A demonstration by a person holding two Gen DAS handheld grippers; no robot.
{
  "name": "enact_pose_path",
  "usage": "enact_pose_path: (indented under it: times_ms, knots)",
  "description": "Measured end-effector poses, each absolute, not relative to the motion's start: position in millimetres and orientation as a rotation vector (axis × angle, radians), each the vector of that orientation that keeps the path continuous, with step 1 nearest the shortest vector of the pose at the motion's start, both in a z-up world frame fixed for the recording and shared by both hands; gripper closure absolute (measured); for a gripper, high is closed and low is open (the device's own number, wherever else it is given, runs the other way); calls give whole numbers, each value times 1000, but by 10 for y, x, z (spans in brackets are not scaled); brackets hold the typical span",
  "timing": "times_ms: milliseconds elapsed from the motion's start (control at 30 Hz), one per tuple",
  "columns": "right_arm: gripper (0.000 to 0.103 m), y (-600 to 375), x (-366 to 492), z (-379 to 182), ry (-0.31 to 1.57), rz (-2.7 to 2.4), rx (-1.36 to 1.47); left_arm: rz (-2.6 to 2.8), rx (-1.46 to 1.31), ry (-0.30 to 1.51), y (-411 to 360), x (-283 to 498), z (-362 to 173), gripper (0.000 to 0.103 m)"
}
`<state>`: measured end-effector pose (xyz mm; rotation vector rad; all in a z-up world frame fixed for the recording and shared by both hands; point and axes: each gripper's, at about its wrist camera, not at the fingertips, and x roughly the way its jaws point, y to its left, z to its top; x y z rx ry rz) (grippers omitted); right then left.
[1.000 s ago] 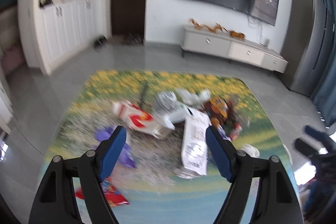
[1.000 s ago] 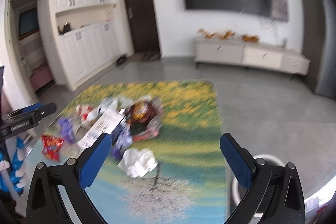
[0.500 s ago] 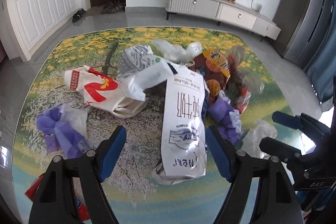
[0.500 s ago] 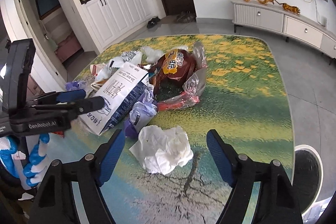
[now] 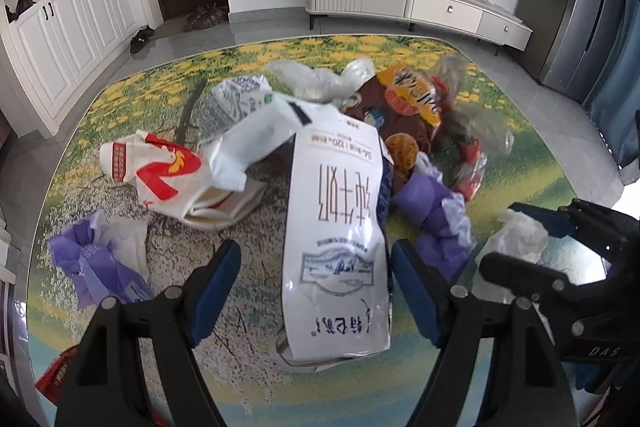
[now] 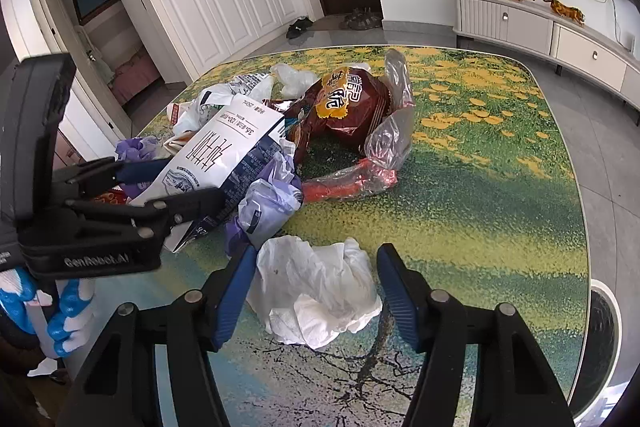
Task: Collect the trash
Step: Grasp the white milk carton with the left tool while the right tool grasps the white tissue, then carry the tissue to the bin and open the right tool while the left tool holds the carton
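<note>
A heap of trash lies on a table with a flower-print top (image 5: 256, 359). My left gripper (image 5: 316, 283) is open, its fingers on either side of a white milk-powder bag (image 5: 336, 227). The bag also shows in the right wrist view (image 6: 224, 151). My right gripper (image 6: 316, 287) is open, its fingers on either side of a crumpled white tissue (image 6: 316, 291), which shows in the left wrist view (image 5: 516, 239). A brown snack bag (image 6: 348, 107), purple wrappers (image 6: 268, 203), a clear plastic bag (image 6: 388, 143) and a red-and-white paper bag (image 5: 160, 171) lie around.
A purple wrapper (image 5: 92, 267) and a red packet (image 5: 56, 379) lie at the table's left front. A round white bin (image 6: 604, 343) stands on the floor by the table's right edge. A TV cabinet (image 5: 412, 3) and white cupboards (image 5: 68, 35) line the walls.
Both grippers have moved down and forward to the table. The left now straddles the milk-powder bag, and the right straddles the white tissue.
</note>
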<state>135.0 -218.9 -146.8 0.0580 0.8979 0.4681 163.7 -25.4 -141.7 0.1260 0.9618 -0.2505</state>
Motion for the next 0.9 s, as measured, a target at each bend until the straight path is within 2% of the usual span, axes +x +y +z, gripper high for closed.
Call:
enact_pose_path:
  times_ms: [67,167,267,467,667,900]
  knots:
    - [49,-2190,1341,-1469,897,465,55,-257,110,975,-222,1639,-1439,52]
    - [58,-2192,1331,-1470,900,465,54,-274,74,985,-165,1622,-1450,61]
    - [66,-2218,1289,-1476,904,464,55,-292,36,980,-105,1560,-1423,61]
    - [76,-2280,1131,-1476,912,455,74,-338,-4,940,-47,1360,-1290,62]
    - [82,-2276,896,-1437,902,470,65,-358,4,889,-21,1079,-1094,62]
    - [83,-2432,648,-1222,826,456,98,-380,46,823,-135,835,-764,62]
